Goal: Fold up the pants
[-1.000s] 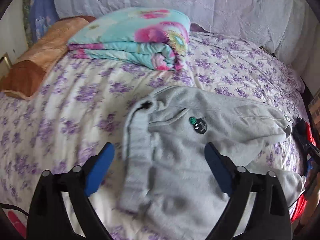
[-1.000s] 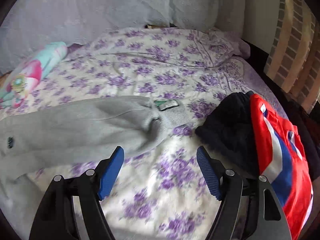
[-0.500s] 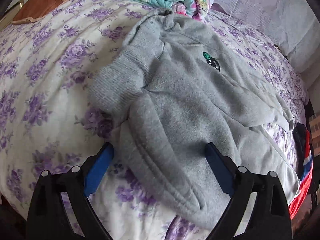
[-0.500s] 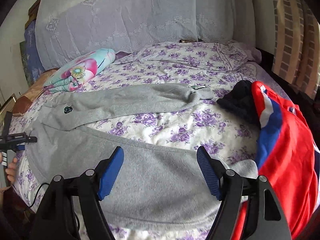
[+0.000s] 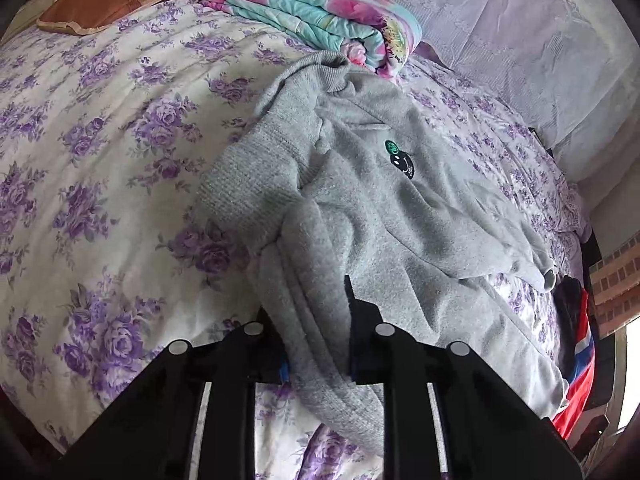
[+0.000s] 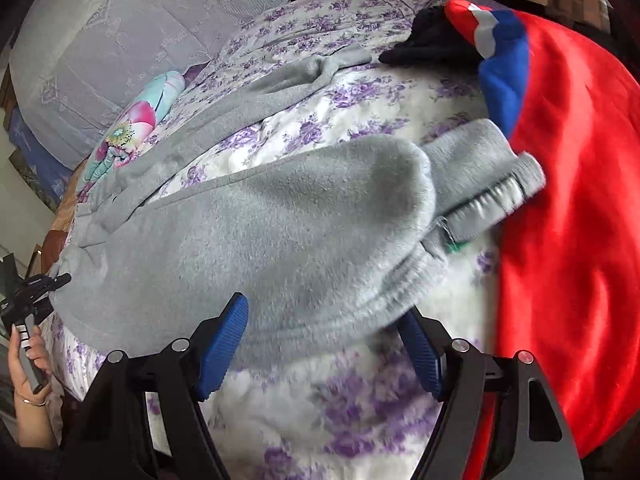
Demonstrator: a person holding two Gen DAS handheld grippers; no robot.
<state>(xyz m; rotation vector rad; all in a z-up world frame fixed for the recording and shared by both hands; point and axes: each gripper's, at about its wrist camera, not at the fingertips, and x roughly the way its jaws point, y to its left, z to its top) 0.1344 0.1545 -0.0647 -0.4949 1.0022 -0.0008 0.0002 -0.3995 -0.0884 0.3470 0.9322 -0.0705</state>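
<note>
Grey fleece pants (image 5: 384, 216) lie spread across a bed with a purple-flowered sheet (image 5: 100, 140). A small green and black badge (image 5: 400, 158) marks the hip. My left gripper (image 5: 316, 332) is shut on the near corner of the waistband, which bunches between its jaws. In the right wrist view the near leg of the pants (image 6: 280, 220) ends in a ribbed cuff (image 6: 480, 168). My right gripper (image 6: 320, 344) is open, its blue pads (image 6: 222, 348) on either side of the leg's lower hem. The left gripper (image 6: 36, 284) shows at the far left.
A folded floral quilt (image 5: 312, 12) and a brown pillow (image 5: 92, 4) lie at the head of the bed. A red, white and blue garment (image 6: 568, 208) and a dark garment (image 6: 432, 40) lie to the right of the pants. A pale padded headboard (image 6: 120, 40) stands behind.
My left gripper has closed on the waistband corner. My right gripper has moved down and forward to the near leg's hem and stays open.
</note>
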